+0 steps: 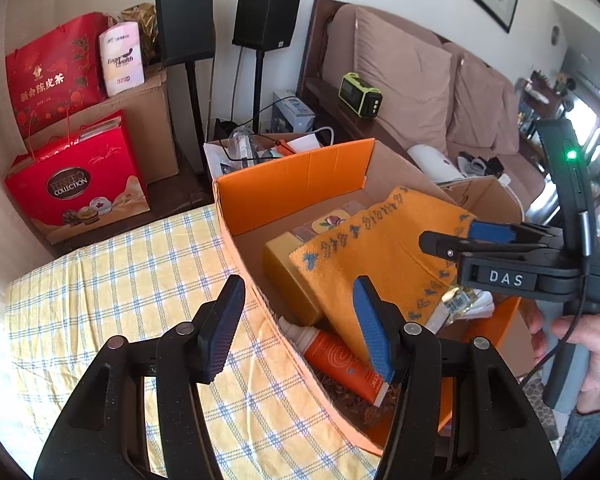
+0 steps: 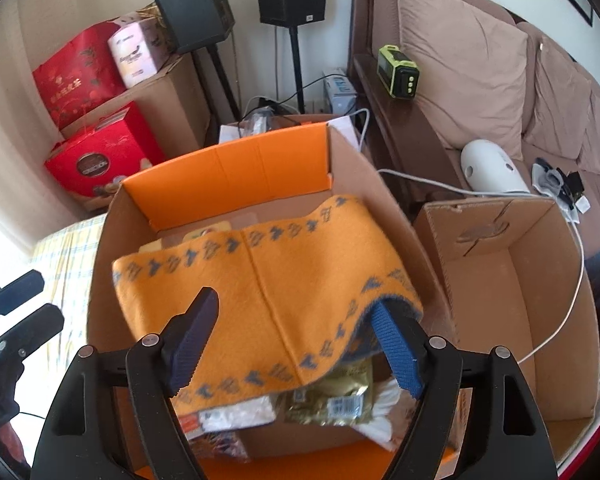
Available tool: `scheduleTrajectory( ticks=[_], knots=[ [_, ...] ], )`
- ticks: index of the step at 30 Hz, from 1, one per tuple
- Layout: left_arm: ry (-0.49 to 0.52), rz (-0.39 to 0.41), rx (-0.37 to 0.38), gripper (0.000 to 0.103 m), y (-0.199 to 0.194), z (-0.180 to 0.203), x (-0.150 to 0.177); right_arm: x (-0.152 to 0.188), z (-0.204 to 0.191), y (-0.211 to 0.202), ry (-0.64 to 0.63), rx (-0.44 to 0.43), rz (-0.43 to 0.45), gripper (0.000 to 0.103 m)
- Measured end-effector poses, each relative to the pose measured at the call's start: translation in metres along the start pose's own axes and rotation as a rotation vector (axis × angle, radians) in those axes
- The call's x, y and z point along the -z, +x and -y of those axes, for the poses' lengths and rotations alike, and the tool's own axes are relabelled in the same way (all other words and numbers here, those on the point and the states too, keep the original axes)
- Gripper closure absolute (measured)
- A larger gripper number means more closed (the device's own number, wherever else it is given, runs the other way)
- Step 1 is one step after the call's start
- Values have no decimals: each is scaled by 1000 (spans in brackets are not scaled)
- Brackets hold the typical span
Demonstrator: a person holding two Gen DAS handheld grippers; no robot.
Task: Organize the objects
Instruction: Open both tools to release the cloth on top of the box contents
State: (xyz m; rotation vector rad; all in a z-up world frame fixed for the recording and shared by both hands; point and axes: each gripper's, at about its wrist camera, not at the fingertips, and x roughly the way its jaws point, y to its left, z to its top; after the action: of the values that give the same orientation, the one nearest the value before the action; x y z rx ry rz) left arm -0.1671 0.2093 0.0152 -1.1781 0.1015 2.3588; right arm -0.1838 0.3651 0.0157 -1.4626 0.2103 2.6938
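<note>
An orange cloth (image 1: 380,248) (image 2: 268,280) with a blue patterned border lies draped over the contents of an orange-lined cardboard box (image 1: 300,176) (image 2: 236,168). Under it are a yellow box (image 1: 288,272), an orange tube (image 1: 340,364) and a gold packet (image 2: 340,396). My left gripper (image 1: 298,332) is open, straddling the box's near-left wall, one finger outside over the tablecloth. My right gripper (image 2: 294,348) (image 1: 452,238) hangs open over the cloth's near edge. The cloth's right corner rests by its right pad, not pinched. A hand (image 1: 580,340) holds that gripper's handle.
A yellow checked tablecloth (image 1: 120,280) covers the table left of the box. An empty brown cardboard box (image 2: 500,280) stands to its right, with a white cable (image 2: 572,272) over it. Red gift bags (image 1: 80,184), two speakers on stands and a sofa (image 2: 480,80) lie beyond.
</note>
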Motion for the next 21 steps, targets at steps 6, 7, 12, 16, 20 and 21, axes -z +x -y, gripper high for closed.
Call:
scheduleTrajectory(
  ticks=[6,7,12,16,20,21],
  knots=[
    [-13,11,7,45,-15,-6,15,18,-16,-13,-21,-33,8,24],
    [-14,13,7,45,-18,-7,17,22,-20,-17,-29,-27,20,24],
    [-39,35,1,30,-33,-18,31,35,-34,-37,-55,-15,92,24],
    [-62,42,-6,21,-42,-28,40,44,-41,-50,-62,-23,143,22],
    [-92,54,-16,18,-51,-40,48,51,-48,-61,-70,-29,178,20],
    [-98,55,-16,18,-52,-42,50,53,-50,-64,-74,-29,186,19]
  ],
)
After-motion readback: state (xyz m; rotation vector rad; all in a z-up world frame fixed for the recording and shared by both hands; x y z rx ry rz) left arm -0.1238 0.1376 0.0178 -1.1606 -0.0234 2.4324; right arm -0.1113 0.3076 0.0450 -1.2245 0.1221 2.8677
